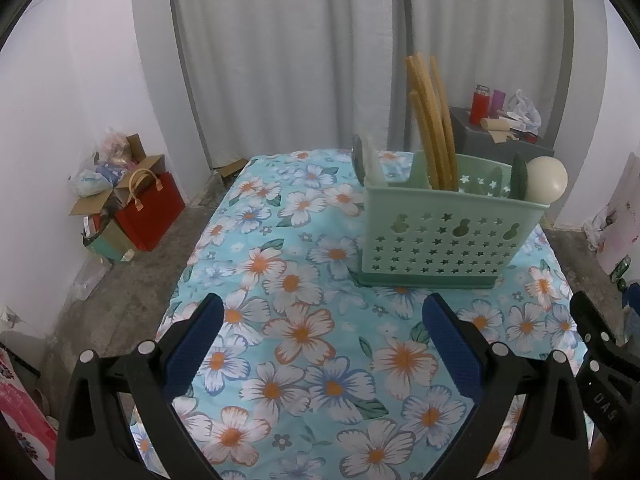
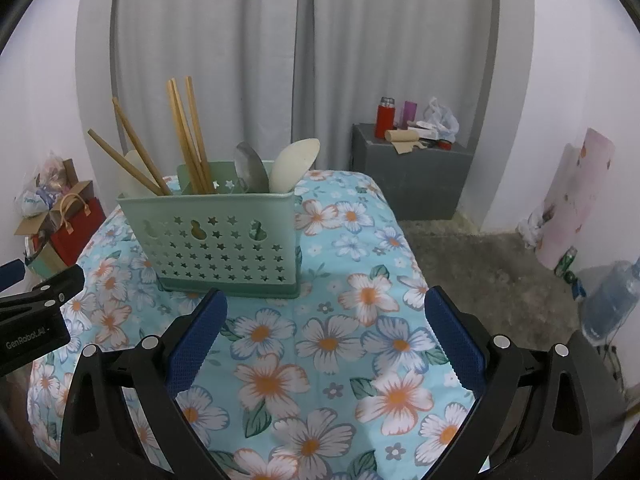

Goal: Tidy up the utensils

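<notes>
A pale green utensil basket (image 1: 448,236) with star holes stands on the floral tablecloth (image 1: 304,332); it also shows in the right wrist view (image 2: 216,240). Wooden chopsticks (image 1: 432,128) stand upright in it, also in the right wrist view (image 2: 188,140). Cream spoons (image 2: 294,164) and a grey metal spoon (image 2: 250,170) stand in its compartments; a cream spoon bowl (image 1: 546,178) shows at its right end. My left gripper (image 1: 322,316) is open and empty, near the basket's front. My right gripper (image 2: 326,312) is open and empty, just in front of the basket.
A grey cabinet (image 2: 412,176) with a red flask (image 2: 384,118) stands beyond the table. Bags and boxes (image 1: 132,200) lie on the floor at the left wall. A water bottle (image 2: 612,300) stands on the floor at right. The left gripper's body (image 2: 36,316) shows at left.
</notes>
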`<act>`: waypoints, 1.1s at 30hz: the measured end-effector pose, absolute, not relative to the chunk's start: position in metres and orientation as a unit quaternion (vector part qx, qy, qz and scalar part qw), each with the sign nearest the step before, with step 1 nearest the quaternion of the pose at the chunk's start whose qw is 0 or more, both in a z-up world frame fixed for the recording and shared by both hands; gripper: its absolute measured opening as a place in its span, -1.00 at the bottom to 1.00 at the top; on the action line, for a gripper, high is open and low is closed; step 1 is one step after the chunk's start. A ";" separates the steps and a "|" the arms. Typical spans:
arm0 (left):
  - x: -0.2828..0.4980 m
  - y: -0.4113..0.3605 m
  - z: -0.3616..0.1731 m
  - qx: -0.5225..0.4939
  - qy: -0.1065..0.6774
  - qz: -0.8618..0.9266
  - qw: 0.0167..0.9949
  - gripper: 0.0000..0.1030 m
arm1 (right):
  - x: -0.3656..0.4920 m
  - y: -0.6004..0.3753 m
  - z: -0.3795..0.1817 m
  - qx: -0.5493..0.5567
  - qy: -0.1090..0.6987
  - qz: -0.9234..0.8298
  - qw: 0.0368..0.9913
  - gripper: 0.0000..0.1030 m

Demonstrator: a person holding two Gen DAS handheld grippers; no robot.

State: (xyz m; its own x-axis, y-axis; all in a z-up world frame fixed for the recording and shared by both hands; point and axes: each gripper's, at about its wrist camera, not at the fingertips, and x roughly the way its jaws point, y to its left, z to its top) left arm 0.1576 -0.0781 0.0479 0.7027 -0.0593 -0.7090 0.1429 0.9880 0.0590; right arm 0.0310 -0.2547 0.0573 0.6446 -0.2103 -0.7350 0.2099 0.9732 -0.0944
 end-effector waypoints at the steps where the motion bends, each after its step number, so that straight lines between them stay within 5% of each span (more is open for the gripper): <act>1: 0.157 -0.077 0.048 0.055 0.382 -0.054 0.921 0.89 | 0.031 -0.255 0.058 -0.001 0.405 -0.117 0.907 0.84; 33: 0.158 -0.074 0.045 0.055 0.387 -0.047 0.919 0.89 | 0.033 -0.261 0.058 0.001 0.402 -0.121 0.907 0.84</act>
